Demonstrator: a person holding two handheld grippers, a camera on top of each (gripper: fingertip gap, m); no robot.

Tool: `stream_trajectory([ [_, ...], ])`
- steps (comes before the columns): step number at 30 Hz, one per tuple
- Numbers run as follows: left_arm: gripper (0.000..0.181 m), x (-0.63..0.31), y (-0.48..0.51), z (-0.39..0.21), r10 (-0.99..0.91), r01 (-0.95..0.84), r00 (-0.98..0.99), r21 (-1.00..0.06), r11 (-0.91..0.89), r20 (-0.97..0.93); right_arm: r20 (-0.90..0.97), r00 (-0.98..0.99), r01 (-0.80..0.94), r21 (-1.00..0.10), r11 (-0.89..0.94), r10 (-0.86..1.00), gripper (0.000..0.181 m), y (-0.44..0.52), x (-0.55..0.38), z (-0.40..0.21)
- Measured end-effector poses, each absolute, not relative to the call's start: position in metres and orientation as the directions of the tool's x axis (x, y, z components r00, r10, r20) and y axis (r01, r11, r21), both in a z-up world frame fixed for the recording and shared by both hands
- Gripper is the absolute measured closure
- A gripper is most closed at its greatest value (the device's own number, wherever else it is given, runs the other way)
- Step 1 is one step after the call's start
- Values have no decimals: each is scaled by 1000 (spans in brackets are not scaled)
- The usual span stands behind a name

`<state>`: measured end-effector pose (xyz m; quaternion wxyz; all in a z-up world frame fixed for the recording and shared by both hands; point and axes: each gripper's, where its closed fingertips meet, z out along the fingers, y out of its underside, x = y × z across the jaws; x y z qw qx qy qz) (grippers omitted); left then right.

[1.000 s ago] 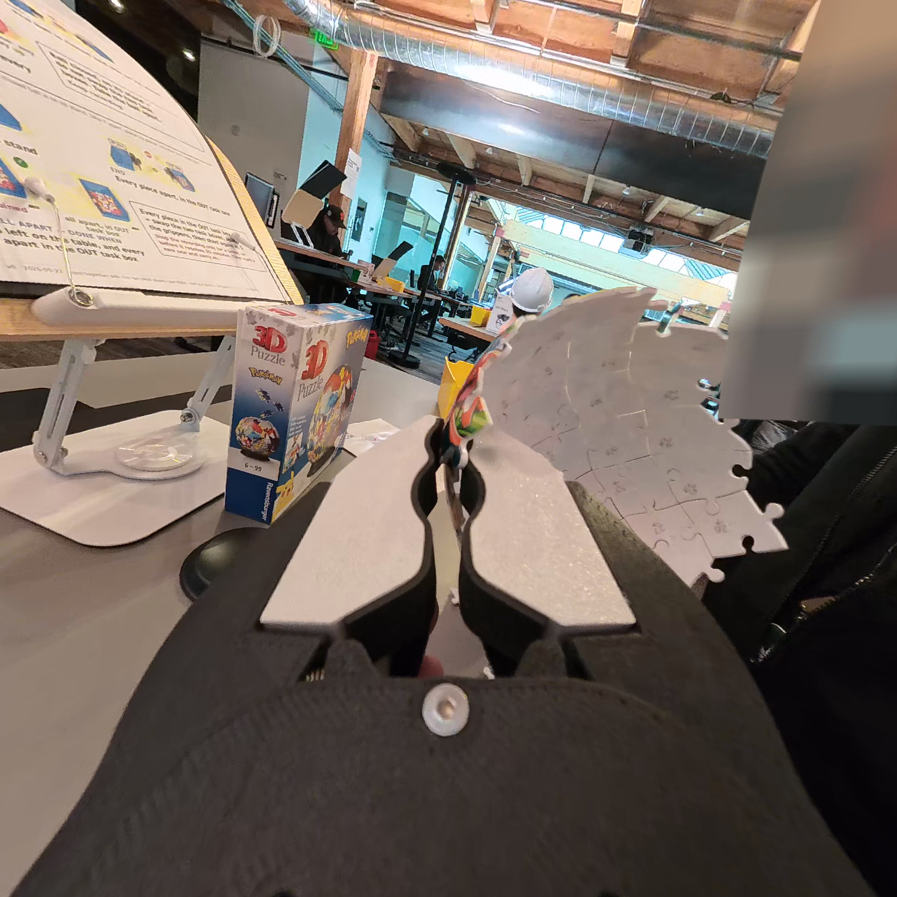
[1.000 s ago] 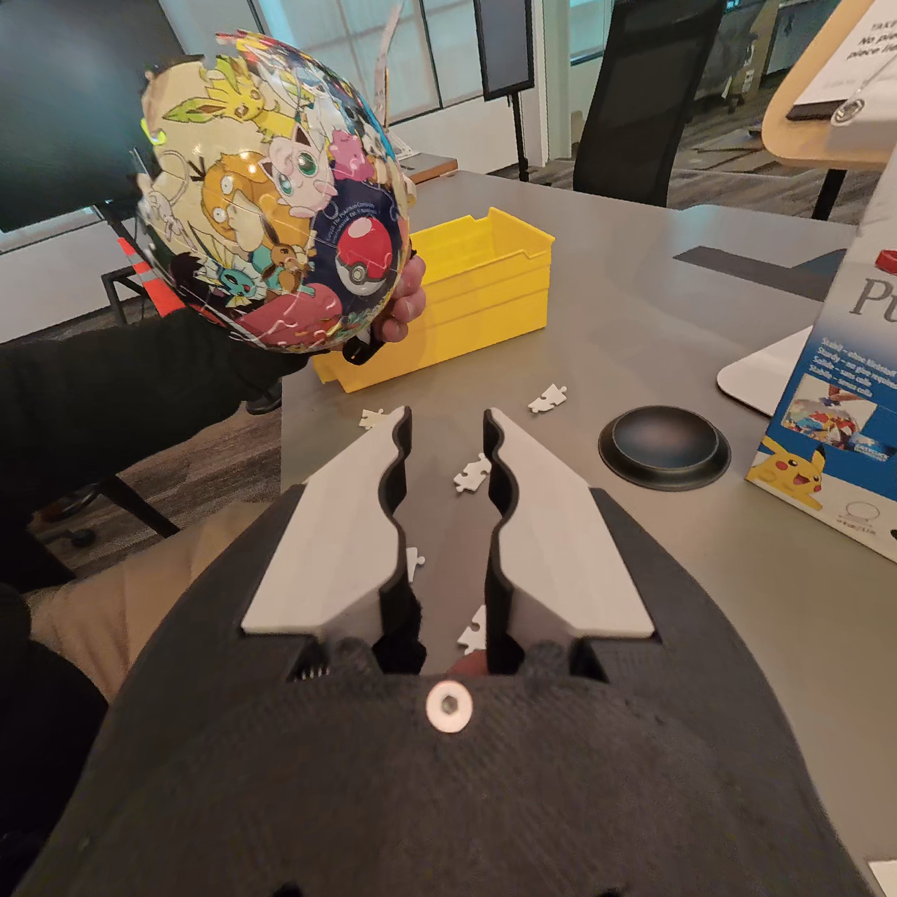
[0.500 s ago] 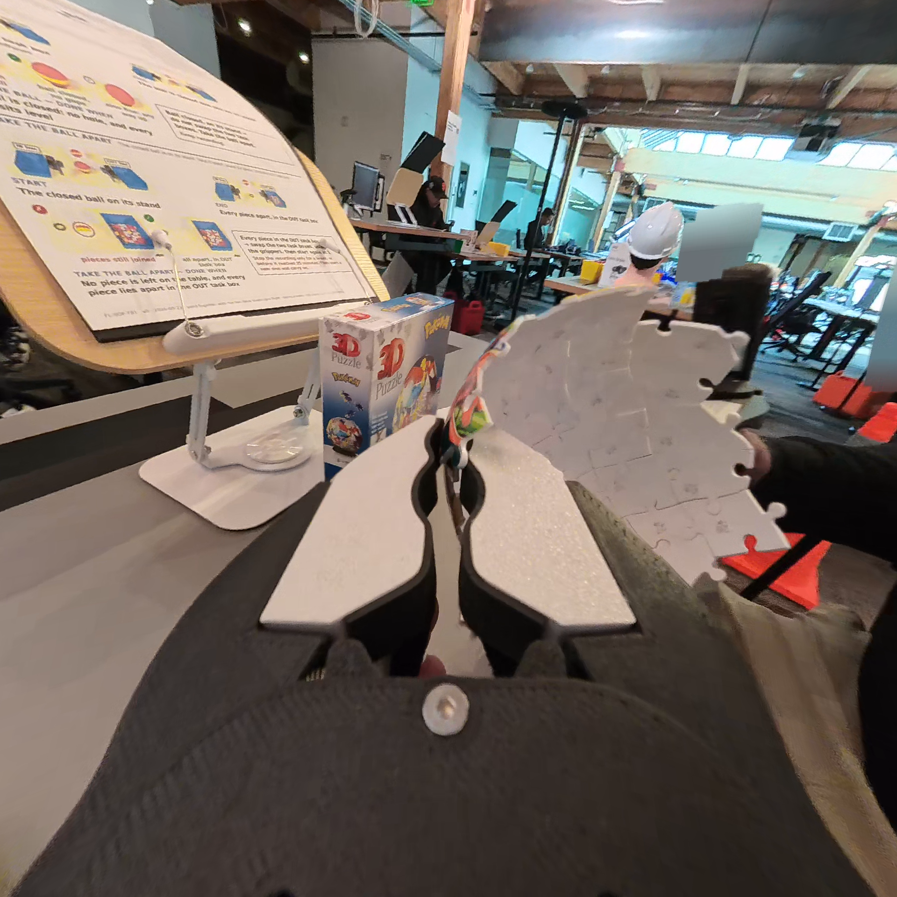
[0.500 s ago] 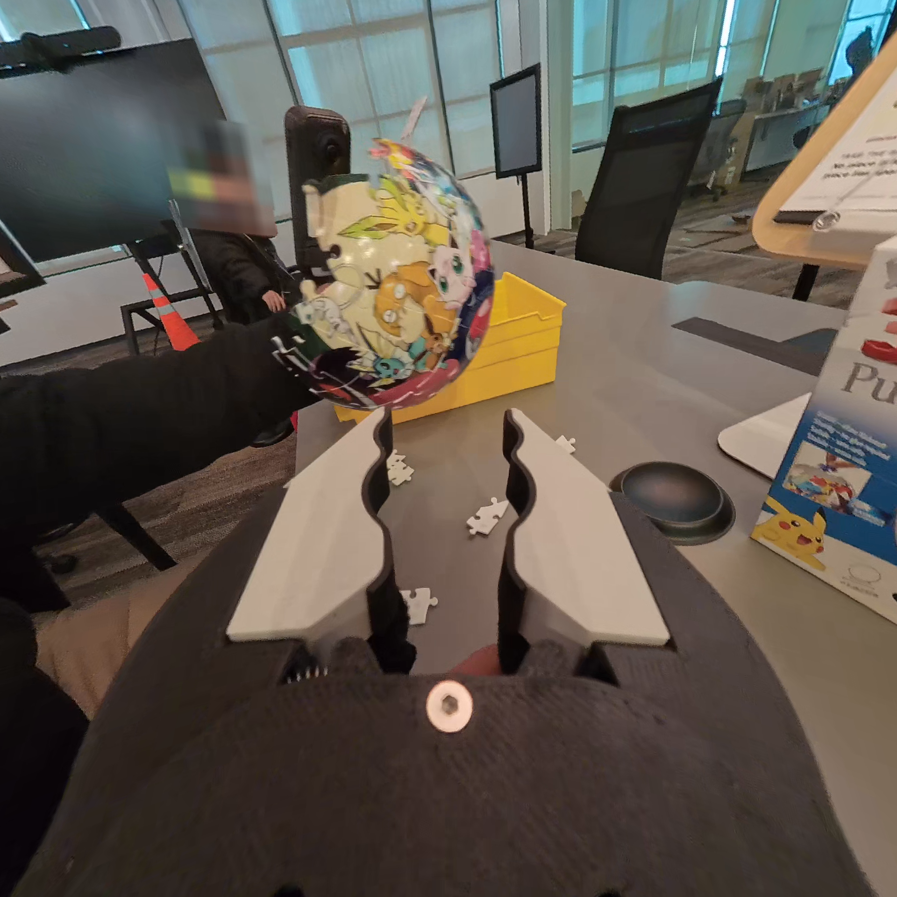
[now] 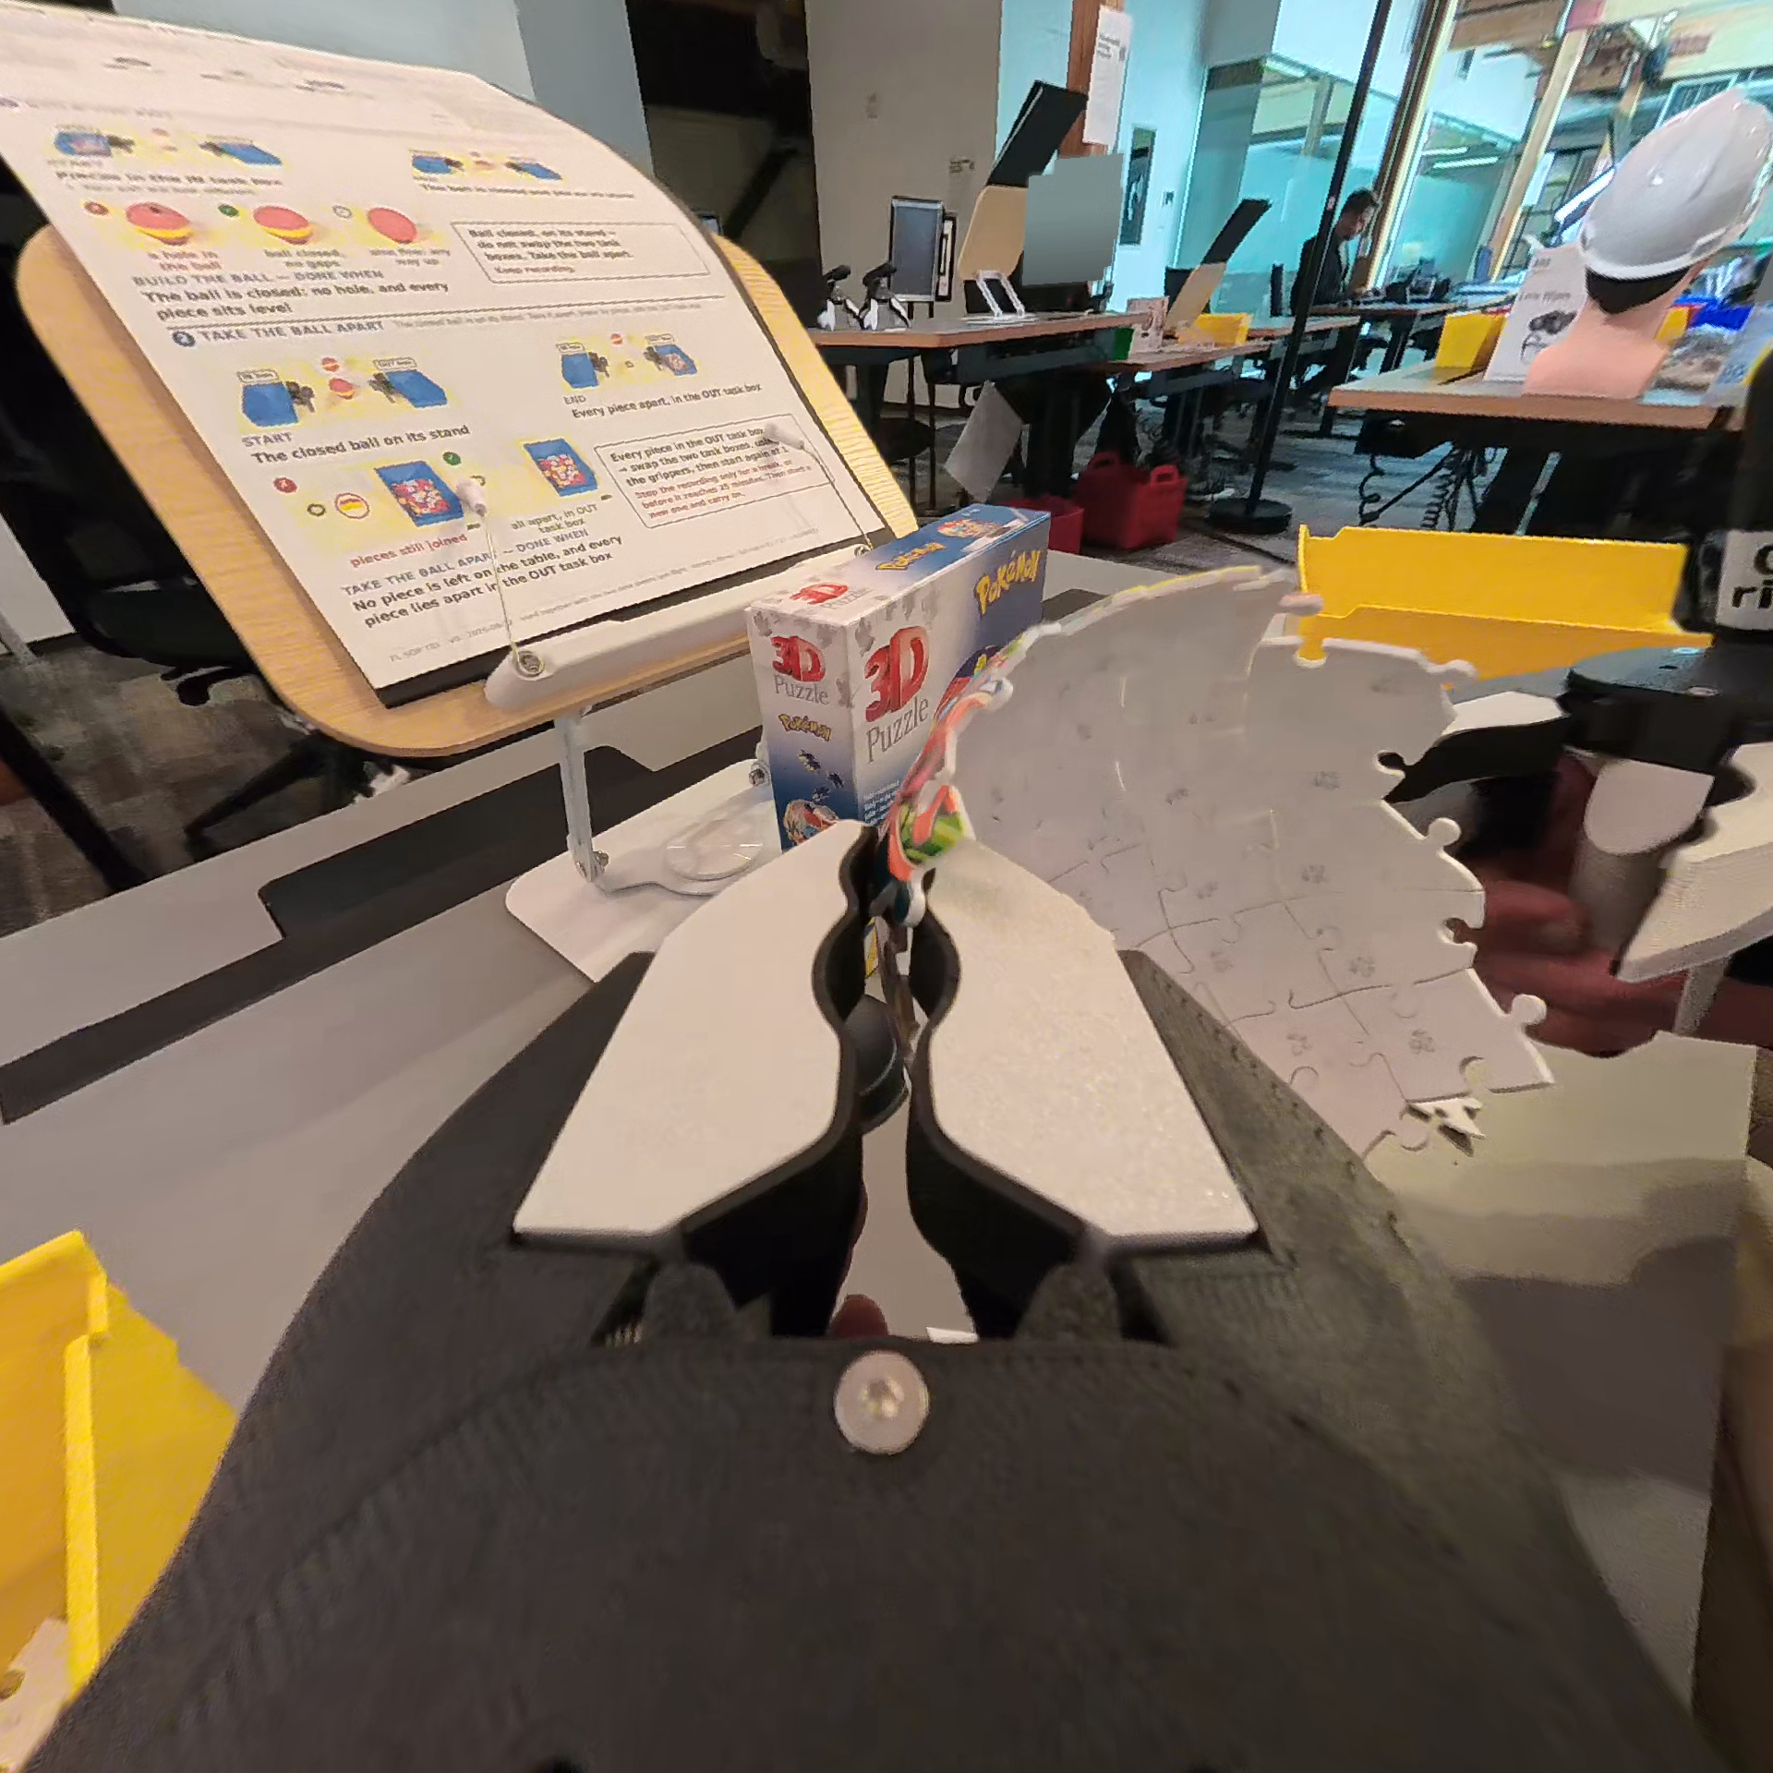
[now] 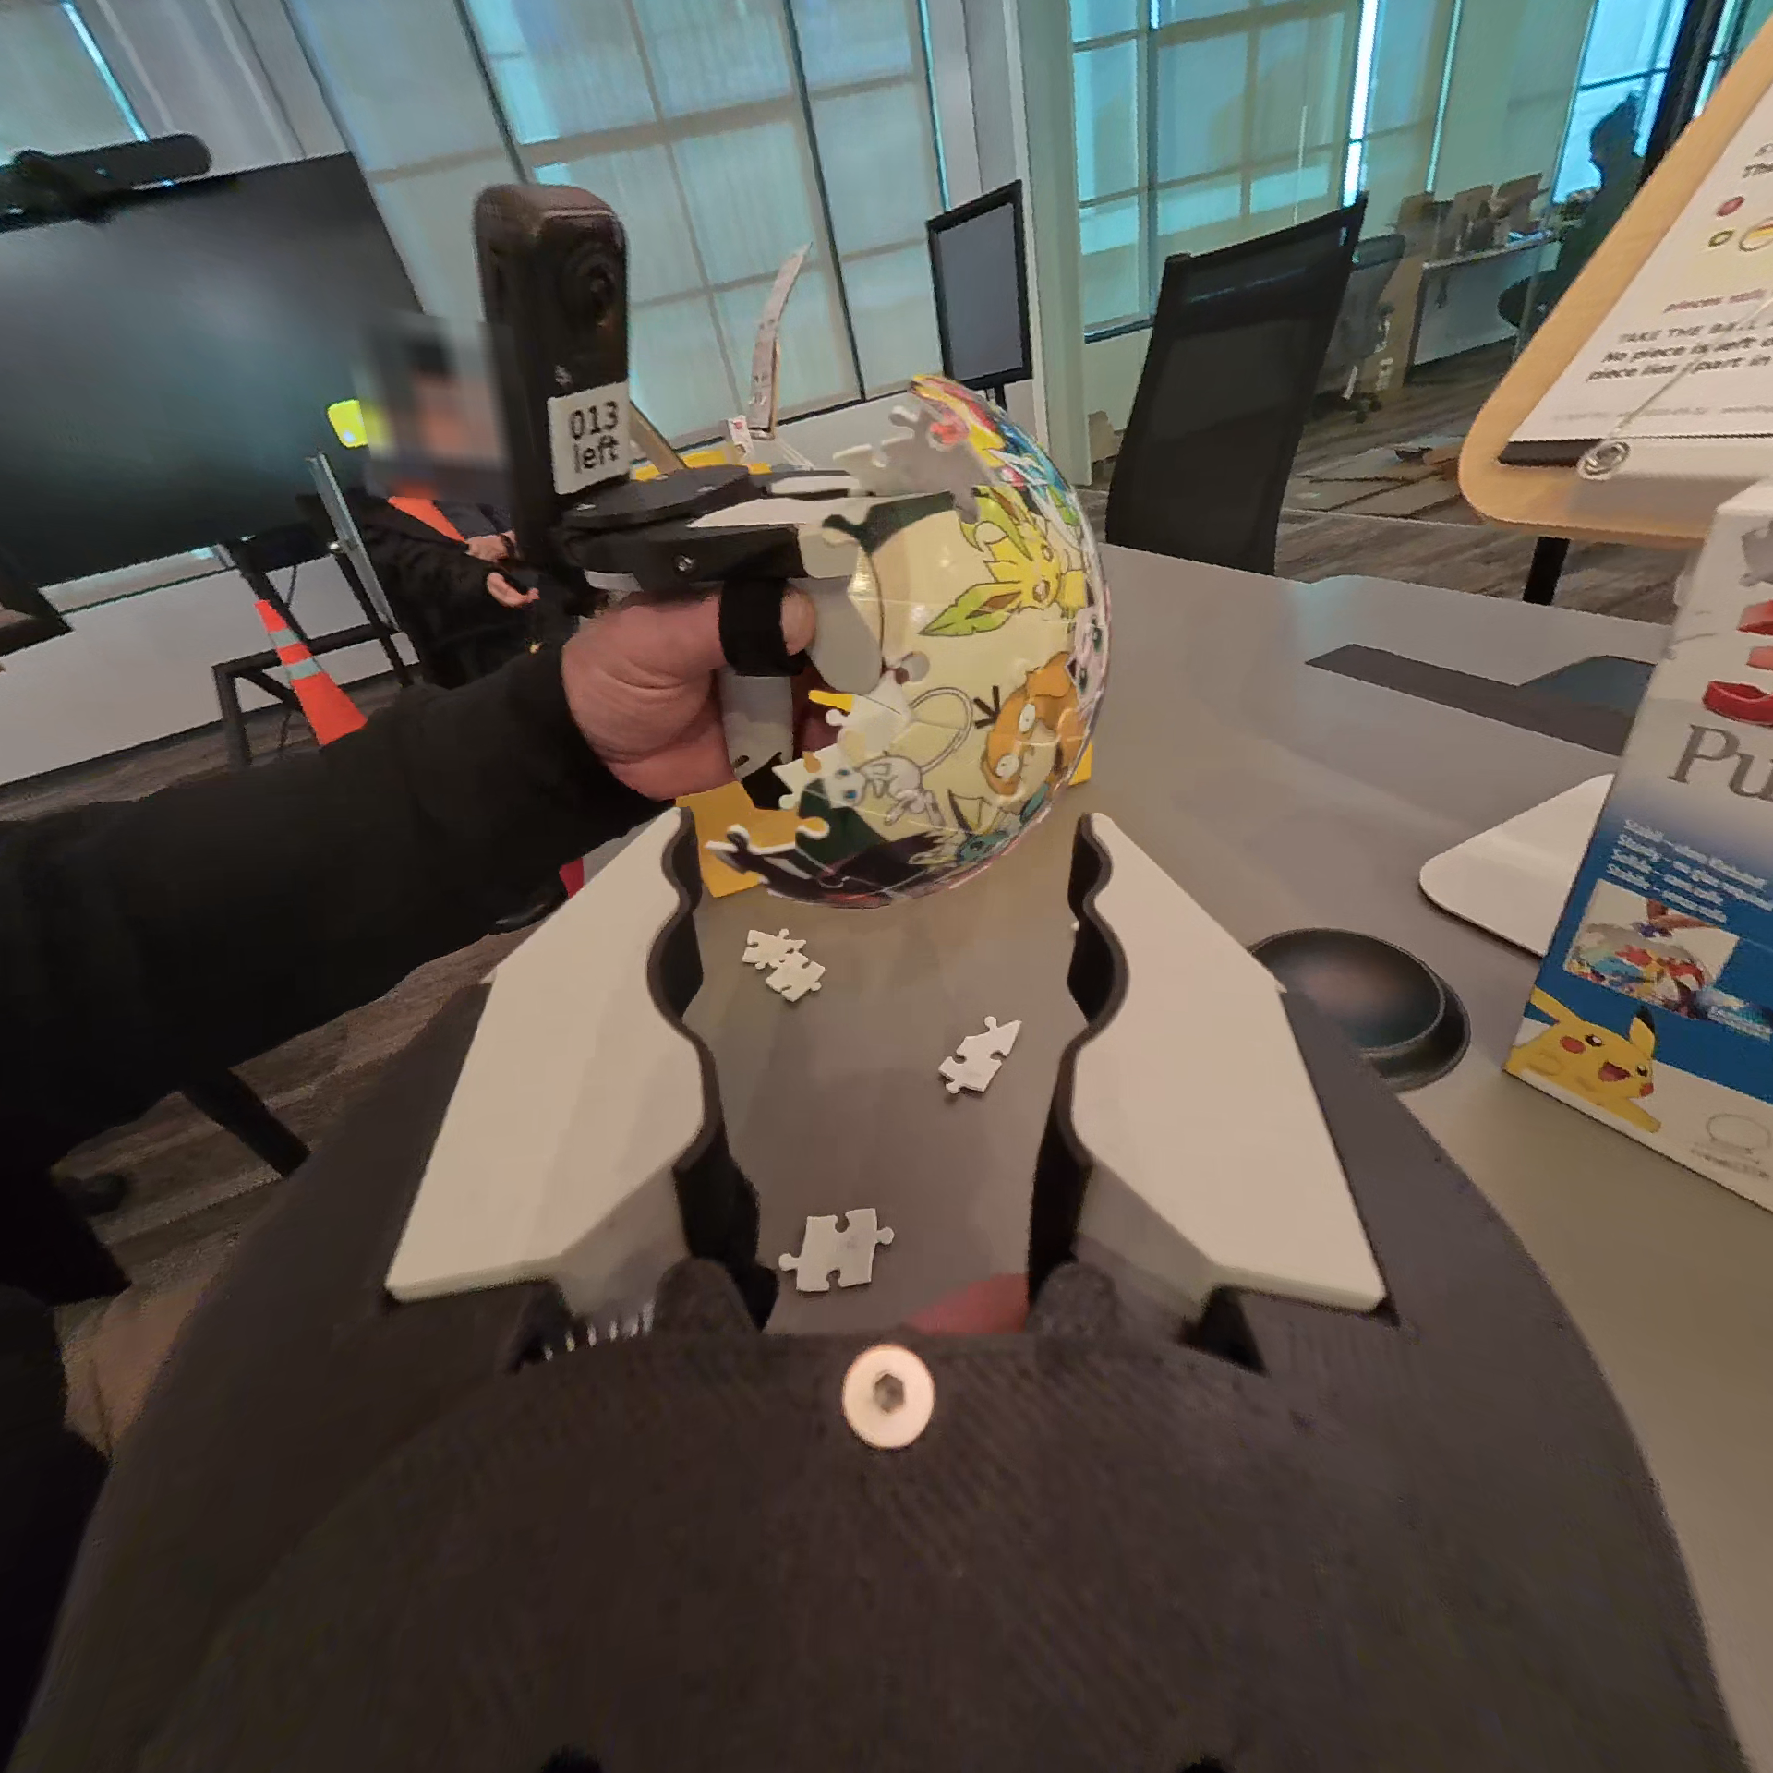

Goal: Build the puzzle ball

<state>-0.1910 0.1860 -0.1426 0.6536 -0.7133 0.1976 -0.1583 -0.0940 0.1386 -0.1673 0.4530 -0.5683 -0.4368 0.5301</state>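
Note:
My left gripper is shut on the rim of the partly built puzzle ball, whose white inner side faces this view. In the right wrist view the ball shows its colourful printed outside, held in the air above the grey table by the left gripper. My right gripper is open and empty, its tips just under and in front of the ball. It also shows at the right edge of the left wrist view. Three loose white pieces lie on the table between the right fingers.
A black round ball stand sits right of the right gripper, beside the puzzle box. An instruction sheet on a wooden stand rises behind the box. A yellow bin stands behind the ball, another at the lower left. There is about 12 cm between the tips of the two grippers.
The left gripper has turned and lowered the ball towards the right gripper. The right gripper's jaws have opened wider and its tips are now just under the ball.

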Motion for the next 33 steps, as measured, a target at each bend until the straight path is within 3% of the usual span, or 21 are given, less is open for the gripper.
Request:
stream_trajectory([
  [16, 177, -177, 189, -144, -477, -97, 877, -993, -63, -55, -184, 150, 15, -982, -188, 971, 132, 148, -93, -168],
  [33, 177, -177, 189, -144, -472, -86, 880, -995, -55, -50, -157, 192, 25, -986, -165, 969, 137, 152, -92, -169],
])
